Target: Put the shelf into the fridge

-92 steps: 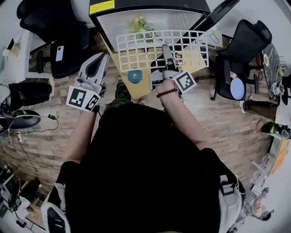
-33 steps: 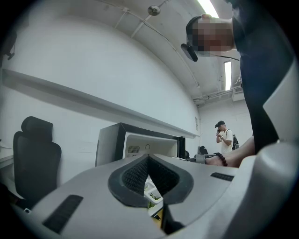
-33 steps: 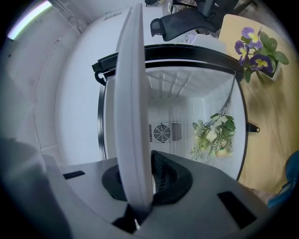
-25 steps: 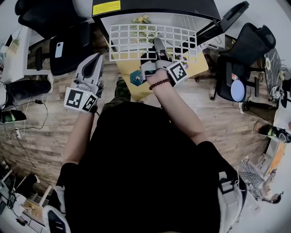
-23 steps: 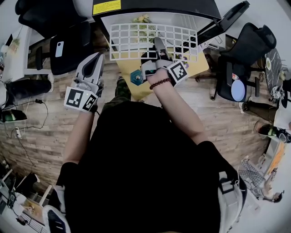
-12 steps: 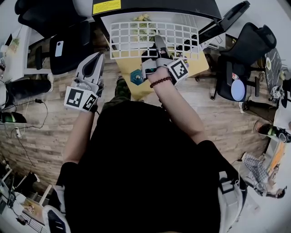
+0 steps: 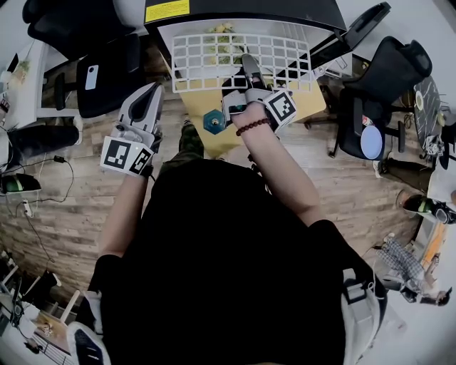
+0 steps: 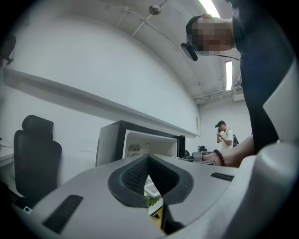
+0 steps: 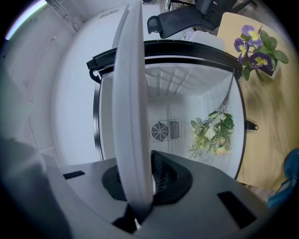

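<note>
The white wire-grid shelf [image 7: 214, 60] lies flat at the open front of the small black fridge [image 7: 235, 10], its far edge at the opening. My right gripper [image 7: 249, 69] is shut on the shelf's near edge. In the right gripper view the shelf [image 9: 133, 102] shows edge-on as a white band between the jaws of my right gripper [image 9: 138, 189], with the fridge's white inside [image 9: 173, 100] and a bunch of flowers [image 9: 212, 133] behind it. My left gripper [image 7: 152, 91] hangs to the left, apart from the shelf. Its jaws [image 8: 148, 162] are shut and hold nothing.
The fridge door [image 7: 353, 28] stands open to the right. A low wooden table [image 7: 221, 139] under the shelf carries a teal object [image 7: 214, 121] and a pot of purple flowers [image 9: 259, 51]. Black office chairs [image 7: 381, 78] [image 7: 100, 71] stand at both sides. A person [image 8: 225, 136] stands far off.
My right gripper has carried the shelf away from me, toward the fridge opening, with little motion over the last second. The left gripper has stayed in place.
</note>
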`<act>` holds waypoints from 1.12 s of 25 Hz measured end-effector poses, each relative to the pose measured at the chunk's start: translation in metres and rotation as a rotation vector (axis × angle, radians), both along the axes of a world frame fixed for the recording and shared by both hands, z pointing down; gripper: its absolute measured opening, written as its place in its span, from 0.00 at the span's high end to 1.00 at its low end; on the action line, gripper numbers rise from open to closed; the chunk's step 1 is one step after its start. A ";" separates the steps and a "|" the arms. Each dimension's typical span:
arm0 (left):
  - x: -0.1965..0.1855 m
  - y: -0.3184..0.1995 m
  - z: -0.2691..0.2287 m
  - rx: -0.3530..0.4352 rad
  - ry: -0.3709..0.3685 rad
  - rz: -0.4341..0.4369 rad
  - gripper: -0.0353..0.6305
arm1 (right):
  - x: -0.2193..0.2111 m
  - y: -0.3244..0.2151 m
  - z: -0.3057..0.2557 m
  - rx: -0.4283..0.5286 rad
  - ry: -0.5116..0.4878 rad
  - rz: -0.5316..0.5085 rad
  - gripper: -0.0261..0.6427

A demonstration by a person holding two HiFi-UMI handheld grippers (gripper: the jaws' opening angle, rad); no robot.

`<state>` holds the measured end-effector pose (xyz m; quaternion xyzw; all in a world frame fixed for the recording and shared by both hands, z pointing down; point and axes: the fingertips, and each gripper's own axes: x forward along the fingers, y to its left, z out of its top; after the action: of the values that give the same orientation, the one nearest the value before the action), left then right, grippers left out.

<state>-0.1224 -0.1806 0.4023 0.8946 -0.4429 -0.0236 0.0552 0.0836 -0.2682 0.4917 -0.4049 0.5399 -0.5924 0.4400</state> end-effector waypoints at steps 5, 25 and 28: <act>0.001 0.001 0.000 0.001 0.000 0.004 0.92 | 0.000 -0.001 0.001 -0.004 -0.004 -0.007 0.89; -0.001 -0.002 -0.001 0.002 0.002 0.005 0.92 | 0.001 -0.026 0.003 -0.027 -0.006 -0.035 0.89; -0.002 -0.005 -0.001 0.003 0.000 0.003 0.92 | 0.001 -0.031 0.002 -0.024 0.002 -0.035 0.89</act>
<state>-0.1245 -0.1856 0.4010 0.8952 -0.4417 -0.0243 0.0541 0.0849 -0.2996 0.4935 -0.4013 0.5401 -0.6061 0.4241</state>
